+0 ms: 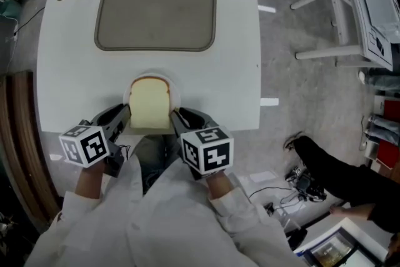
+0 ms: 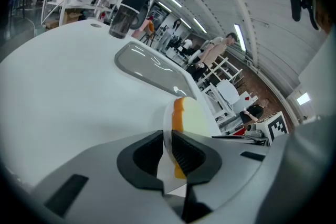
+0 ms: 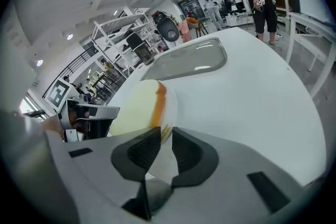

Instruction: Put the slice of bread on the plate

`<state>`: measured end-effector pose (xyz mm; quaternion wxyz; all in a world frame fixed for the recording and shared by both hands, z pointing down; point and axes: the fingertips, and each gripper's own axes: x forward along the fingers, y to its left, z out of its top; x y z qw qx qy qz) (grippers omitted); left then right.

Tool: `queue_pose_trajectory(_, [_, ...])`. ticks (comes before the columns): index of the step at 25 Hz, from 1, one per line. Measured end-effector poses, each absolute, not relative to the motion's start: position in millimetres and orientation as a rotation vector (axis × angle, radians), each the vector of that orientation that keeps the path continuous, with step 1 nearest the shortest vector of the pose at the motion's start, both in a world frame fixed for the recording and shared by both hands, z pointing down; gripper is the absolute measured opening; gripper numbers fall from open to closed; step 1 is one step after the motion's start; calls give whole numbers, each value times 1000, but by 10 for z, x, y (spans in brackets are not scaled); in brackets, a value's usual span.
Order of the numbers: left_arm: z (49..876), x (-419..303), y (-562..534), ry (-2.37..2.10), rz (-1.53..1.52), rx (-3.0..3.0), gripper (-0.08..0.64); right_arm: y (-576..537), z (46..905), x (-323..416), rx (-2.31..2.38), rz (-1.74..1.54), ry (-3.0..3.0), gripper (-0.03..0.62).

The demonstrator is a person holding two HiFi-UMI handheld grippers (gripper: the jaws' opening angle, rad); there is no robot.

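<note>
I am pinching the plate (image 1: 177, 92) by opposite rims, left gripper (image 1: 125, 114) and right gripper (image 1: 177, 116) each clamped on its edge, probably to carry it level, the bread (image 1: 150, 105) lying on it at the table (image 1: 62, 72) edge.

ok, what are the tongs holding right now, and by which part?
Both grip the plate by its rim, left tongs on one side, right tongs on the opposite. The bread slice lies on it.
</note>
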<state>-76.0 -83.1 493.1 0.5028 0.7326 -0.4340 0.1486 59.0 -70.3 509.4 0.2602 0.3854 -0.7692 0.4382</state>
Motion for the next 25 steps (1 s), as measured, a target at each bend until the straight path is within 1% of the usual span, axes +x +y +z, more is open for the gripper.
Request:
queue_pose_trajectory(15, [4725,-720,-776,-1145,315,1781,55,-726,4865,651,966,1148,-2153,74])
queue_pose_trajectory(25, [4640,-720,-876,-1147,319,1802,56,-864,4771,649,1003,1134,-2161,69])
